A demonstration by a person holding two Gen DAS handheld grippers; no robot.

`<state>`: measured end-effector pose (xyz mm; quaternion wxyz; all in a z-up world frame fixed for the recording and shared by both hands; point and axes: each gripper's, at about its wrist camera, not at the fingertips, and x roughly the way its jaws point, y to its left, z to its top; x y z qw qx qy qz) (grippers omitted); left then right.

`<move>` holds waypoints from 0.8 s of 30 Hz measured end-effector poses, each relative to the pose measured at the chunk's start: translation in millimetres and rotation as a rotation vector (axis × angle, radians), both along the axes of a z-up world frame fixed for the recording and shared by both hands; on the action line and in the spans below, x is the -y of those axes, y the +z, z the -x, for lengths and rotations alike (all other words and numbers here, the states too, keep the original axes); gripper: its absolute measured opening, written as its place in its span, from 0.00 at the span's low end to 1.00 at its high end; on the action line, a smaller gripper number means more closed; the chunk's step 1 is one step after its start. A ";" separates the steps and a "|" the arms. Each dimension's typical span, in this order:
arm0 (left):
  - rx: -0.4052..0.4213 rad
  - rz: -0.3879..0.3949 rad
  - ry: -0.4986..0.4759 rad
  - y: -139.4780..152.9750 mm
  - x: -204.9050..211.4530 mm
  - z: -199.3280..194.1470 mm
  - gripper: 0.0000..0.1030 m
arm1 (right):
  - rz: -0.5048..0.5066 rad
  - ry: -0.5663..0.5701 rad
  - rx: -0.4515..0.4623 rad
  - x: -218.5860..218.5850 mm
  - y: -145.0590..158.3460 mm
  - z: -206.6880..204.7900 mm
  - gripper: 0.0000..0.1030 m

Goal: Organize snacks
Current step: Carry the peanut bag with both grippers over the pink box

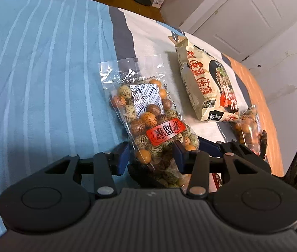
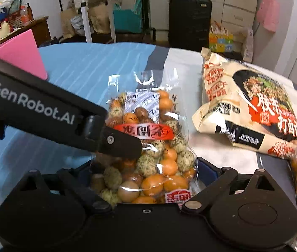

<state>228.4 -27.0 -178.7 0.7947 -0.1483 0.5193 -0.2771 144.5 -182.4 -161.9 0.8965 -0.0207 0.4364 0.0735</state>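
Both claws reach low over the bed [image 1: 43, 63]: left claw [image 1: 151, 154] pinches the clear nut bag [image 1: 146, 113]; right claw [image 2: 144, 174] brackets it, grip unclear, its base hidden.

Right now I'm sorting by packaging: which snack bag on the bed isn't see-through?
The cream printed noodle bag, lying flat beyond both grippers. The clear nut bag and another at right show their contents.

Left gripper [image 1: 151, 157]: jaws closed on the clear snack bag [image 1: 146, 113], gripping its lower part. Right gripper [image 2: 144, 174]: jaws spread wide, straddling the same bag's base.
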 end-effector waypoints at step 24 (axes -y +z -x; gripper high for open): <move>-0.032 -0.189 -0.042 48.2 3.8 69.9 0.46 | -0.179 -0.077 -0.173 -6.4 35.3 58.8 0.91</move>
